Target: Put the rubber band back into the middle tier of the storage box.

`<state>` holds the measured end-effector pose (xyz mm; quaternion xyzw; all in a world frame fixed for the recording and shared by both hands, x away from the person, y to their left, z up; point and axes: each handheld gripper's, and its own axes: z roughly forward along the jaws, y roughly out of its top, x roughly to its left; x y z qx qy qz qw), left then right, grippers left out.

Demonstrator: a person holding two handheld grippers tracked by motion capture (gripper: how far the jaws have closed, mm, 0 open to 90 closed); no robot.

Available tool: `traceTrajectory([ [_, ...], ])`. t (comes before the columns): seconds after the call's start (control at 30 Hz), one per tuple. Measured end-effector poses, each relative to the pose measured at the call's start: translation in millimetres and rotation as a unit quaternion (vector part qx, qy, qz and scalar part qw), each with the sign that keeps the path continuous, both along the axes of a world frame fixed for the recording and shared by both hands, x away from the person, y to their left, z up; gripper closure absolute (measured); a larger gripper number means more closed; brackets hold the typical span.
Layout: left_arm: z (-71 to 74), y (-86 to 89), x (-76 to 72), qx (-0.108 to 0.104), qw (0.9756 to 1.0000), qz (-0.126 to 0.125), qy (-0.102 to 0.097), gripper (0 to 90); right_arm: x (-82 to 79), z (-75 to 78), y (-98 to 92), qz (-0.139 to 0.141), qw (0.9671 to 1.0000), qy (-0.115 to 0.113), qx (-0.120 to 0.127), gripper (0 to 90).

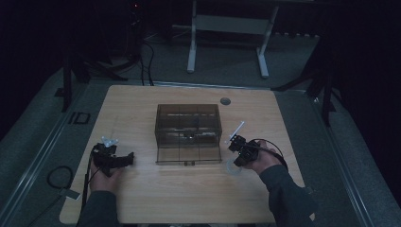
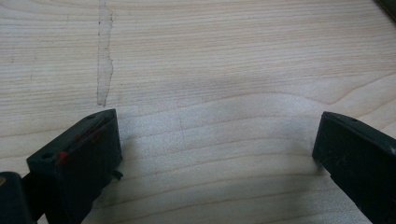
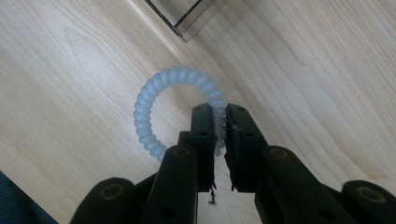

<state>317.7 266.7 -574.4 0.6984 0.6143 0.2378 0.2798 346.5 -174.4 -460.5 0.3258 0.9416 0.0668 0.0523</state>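
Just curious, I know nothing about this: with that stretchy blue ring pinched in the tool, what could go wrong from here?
1. The right tool grips the coil ring only at one edge, so it might slip out or stretch when lifted.
2. The smoky plastic box sits close by; the dangling loop could snag on its corner.

A light wooden table top [image 1: 189,198] with rounded corners is seen under dim light. At its middle, a smoky transparent plastic box [image 1: 188,133] divided into compartments is set, its front edge facing the near side. A small round grey grommet [image 1: 225,101] is let into the top near the far edge. Beyond the table, a white metal frame with 2 legs [image 1: 227,38] is seen on grey carpet [image 1: 227,61]. A black cable loop [image 1: 59,177] is laid on the floor at the left.
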Motion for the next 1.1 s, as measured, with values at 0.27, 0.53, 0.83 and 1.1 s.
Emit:
traceTrajectory([
  [0.27,0.0,0.0,0.0,0.000,1.0000,-0.001,0.000,1.2,1.8,2.9,3.0,0.004,1.0000,-0.002,0.003,82.1],
  [0.53,0.0,0.0,0.0,0.000,1.0000,-0.001,0.000,1.2,4.2,6.4,5.6,0.006,1.0000,-0.004,0.005,82.1],
  [0.83,-0.2,-0.2,0.1,-0.001,1.0000,-0.001,-0.001,1.2,7.3,9.4,9.3,0.008,0.9999,-0.006,0.011,82.1],
  [1.1,-0.2,-0.2,0.1,-0.001,1.0000,-0.001,-0.001,1.2,9.7,12.3,13.4,0.011,0.9998,-0.009,0.015,82.2],
])
